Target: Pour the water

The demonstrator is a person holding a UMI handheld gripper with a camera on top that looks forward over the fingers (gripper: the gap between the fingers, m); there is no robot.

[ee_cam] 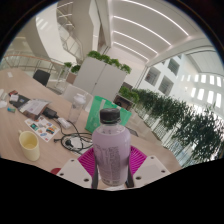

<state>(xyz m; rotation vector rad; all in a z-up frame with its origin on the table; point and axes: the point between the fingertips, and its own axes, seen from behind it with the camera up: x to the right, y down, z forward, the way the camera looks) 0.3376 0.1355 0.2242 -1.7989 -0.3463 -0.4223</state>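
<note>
The gripper (110, 168) is clamped on a clear plastic bottle (110, 150) with a dark cap. Both purple pads (88, 160) press against the bottle's sides, no gap visible at either side. The bottle stands upright between the fingers, cap up, lifted clear of the table by the look of it. Upright hold makes sense: the cap looks on, and nothing spills while the bottle is carried. Whether water is inside cannot be told for sure.

Just beyond the bottle sits a green container (100, 108), likely the pour target, though that is a guess. A yellow cup (30, 143) sits off to the left on the table, well apart from the bottle; it could also be the receiver. Pouring has not started; the bottle shows no tilt.

The surface is a long wooden table (45, 95), cluttered: papers and small boxes (32, 107), a dark cable (68, 124), a red-and-white item (72, 142) near the fingers.

The room is a large bright office with a white ceiling and strip lights (130, 35), a white planter cabinet (100, 72) topped with greenery, a row of green plants (175, 112) along the right, and windows behind.
</note>
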